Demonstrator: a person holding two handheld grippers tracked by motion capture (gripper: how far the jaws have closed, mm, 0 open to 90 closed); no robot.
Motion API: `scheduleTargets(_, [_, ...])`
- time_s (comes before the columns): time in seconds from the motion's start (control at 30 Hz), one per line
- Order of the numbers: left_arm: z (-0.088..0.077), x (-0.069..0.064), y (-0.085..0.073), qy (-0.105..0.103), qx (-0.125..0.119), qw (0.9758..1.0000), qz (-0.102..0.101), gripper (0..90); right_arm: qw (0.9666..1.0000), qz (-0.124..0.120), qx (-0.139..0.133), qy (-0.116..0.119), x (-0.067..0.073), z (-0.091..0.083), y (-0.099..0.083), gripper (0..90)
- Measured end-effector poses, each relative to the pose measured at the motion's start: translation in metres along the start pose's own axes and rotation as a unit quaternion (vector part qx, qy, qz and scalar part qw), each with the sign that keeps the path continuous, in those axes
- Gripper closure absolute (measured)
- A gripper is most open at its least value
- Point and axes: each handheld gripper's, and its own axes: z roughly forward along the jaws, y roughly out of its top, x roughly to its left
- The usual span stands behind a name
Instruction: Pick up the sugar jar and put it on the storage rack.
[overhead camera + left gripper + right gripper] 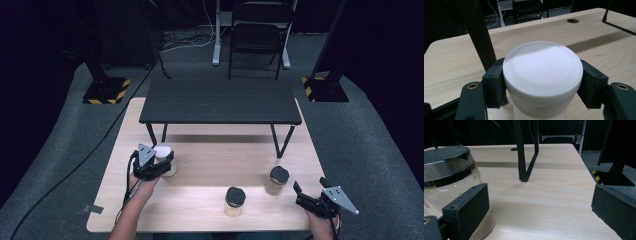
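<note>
Pale wood makes up the bench [200, 200], the largest thing here, and on its far half stands a small black table [220, 102] on thin angled legs, beyond both tools. One of those legs [480, 37] rises just behind and to the left of the left tool [159, 165], close to its left jaw. The white-lidded jar [542, 72] stands upright between that tool's jaws, long axis vertical, flat lid facing up; the pads press on the lid's rim from both sides, so the left tool is clamped on the jar. Two clear jars with black lids stand to that tool's right: one [235, 201] near the bench's front edge, the other [278, 180] farther right, just ahead and left of the right tool [306, 192]. The right tool's jaws are spread wide with nothing between them; in the right gripper view that nearer black-lidded jar sits outside its left jaw, upright.
</note>
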Motion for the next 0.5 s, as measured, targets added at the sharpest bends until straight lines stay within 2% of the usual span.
scheduleTargets(0.37, [-0.0009, -0.0003, 0.0024, -0.003, 0.010, 0.9999, 0.003, 33.1, 1.0000, 0.004, 0.001, 0.001, -0.0007, 0.0001, 0.0001, 0.6])
scheduleTargets(0.5, [-0.0028, -0.0012, 0.0018, 0.002, 0.010, 0.9999, 0.007, 33.1, 1.0000, 0.004, 0.001, 0.002, -0.0007, 0.0001, 0.0001, 0.5])
